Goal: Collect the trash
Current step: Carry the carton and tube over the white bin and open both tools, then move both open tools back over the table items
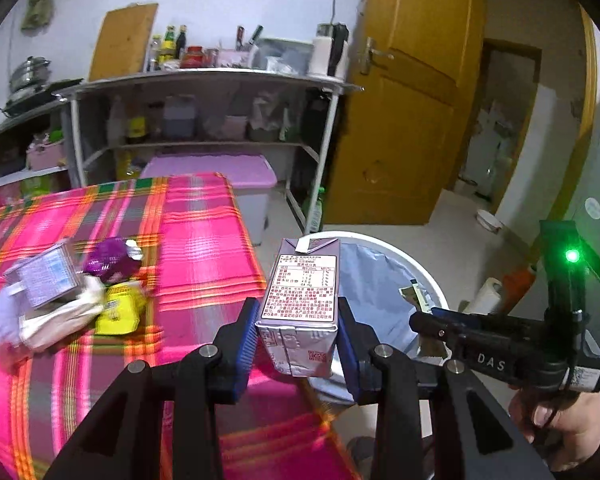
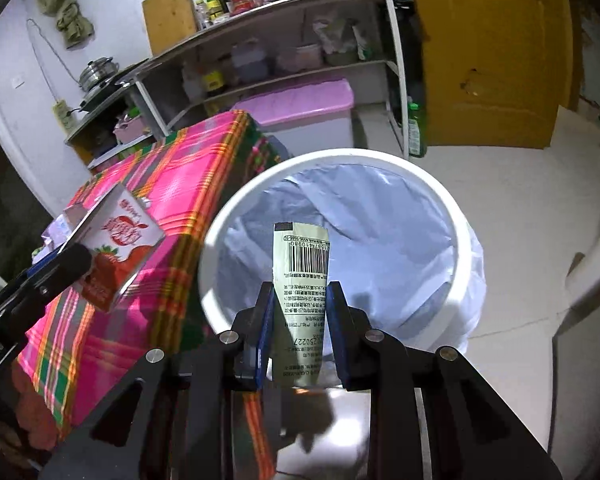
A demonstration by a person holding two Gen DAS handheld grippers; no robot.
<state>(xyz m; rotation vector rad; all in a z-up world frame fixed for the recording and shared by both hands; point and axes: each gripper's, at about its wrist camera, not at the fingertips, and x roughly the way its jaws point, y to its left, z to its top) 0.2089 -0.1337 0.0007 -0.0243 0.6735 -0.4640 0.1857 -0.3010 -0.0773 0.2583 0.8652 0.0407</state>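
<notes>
The left gripper (image 1: pixel 298 330) is squeezing a small purple paper drink carton with a white label of tiny print (image 1: pixel 302 292) between its two blue pads, holding it upright at the edge of the table, right beside the bin. The right gripper (image 2: pixel 300 320) is pinching a flat pale green wrapper with a black barcode (image 2: pixel 300 280), and the wrapper is sticking up over the open top of the round white trash bin with a light blue bag inside (image 2: pixel 380 158). The bin is standing on the floor just beside the table, which is wearing a bright pink striped cloth (image 1: pixel 204 240). More trash is lying in a pile on the cloth: another purple carton (image 1: pixel 44 276), a shiny purple wrapper (image 1: pixel 110 260), a yellow packet (image 1: pixel 120 308) and some white paper (image 1: pixel 56 320). Behind the table, a metal shelf with bottles and jars (image 1: pixel 204 80) is standing by a yellow wooden door (image 1: pixel 404 100).
</notes>
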